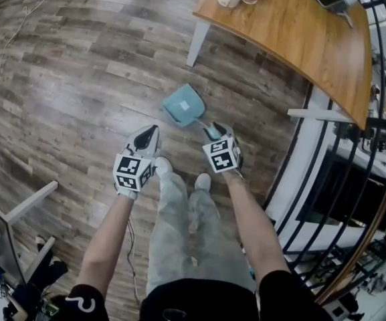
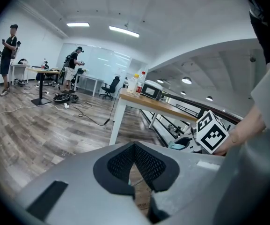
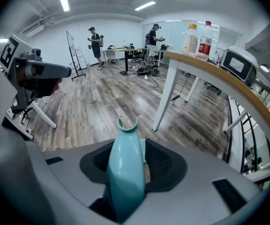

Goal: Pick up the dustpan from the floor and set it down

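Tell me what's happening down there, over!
Left claw shut, empty. Right claw around dustpan handle, grip unclear. Dustpan at floor. Nothing in the way.

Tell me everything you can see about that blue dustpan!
The dustpan is pale teal and looks like plastic. It rests on the wooden floor in front of the person's feet. It has a wide scoop and a rounded handle ending in a hanging ring. The handle sits between the jaws of the right gripper, with a sliver of gap on one side.
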{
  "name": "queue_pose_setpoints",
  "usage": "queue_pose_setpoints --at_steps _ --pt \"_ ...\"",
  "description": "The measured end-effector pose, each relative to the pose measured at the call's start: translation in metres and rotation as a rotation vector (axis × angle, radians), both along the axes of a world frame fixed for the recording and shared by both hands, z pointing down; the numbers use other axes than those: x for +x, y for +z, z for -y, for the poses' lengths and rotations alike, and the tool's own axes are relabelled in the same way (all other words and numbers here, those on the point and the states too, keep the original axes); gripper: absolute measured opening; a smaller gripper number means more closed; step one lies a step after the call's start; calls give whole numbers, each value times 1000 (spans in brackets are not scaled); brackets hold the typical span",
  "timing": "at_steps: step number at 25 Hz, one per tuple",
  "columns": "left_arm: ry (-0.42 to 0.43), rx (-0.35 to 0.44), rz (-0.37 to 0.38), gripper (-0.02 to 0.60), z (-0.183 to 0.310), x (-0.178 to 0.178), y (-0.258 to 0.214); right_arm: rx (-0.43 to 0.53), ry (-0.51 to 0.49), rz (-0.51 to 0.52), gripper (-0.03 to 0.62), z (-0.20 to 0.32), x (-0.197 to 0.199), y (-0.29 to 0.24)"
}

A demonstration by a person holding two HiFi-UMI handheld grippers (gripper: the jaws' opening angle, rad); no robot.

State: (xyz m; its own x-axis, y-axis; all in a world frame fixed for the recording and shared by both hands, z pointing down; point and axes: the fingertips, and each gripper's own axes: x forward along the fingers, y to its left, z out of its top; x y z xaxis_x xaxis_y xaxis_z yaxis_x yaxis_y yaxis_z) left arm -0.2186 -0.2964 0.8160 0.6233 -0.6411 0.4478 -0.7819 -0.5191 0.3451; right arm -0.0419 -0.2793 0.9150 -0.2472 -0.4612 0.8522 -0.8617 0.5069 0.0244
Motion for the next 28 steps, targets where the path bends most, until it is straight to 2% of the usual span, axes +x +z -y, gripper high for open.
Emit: queue_pose_setpoints --at_steps 1,7,10,28 --pt "0 0 -1 -2 0 0 0 -6 0 -5 128 -1 0 1" --pt "-10 -3 -1 -2 1 -2 -1 -70 1 -20 117 -10 7 9" --pt "-18 -7 -3 -2 0 -3 1 -73 25 -11 83 -15 13 9" --pt "-11 -10 -8 -2 -22 -3 -11 -79 99 -16 77 -37 33 -3"
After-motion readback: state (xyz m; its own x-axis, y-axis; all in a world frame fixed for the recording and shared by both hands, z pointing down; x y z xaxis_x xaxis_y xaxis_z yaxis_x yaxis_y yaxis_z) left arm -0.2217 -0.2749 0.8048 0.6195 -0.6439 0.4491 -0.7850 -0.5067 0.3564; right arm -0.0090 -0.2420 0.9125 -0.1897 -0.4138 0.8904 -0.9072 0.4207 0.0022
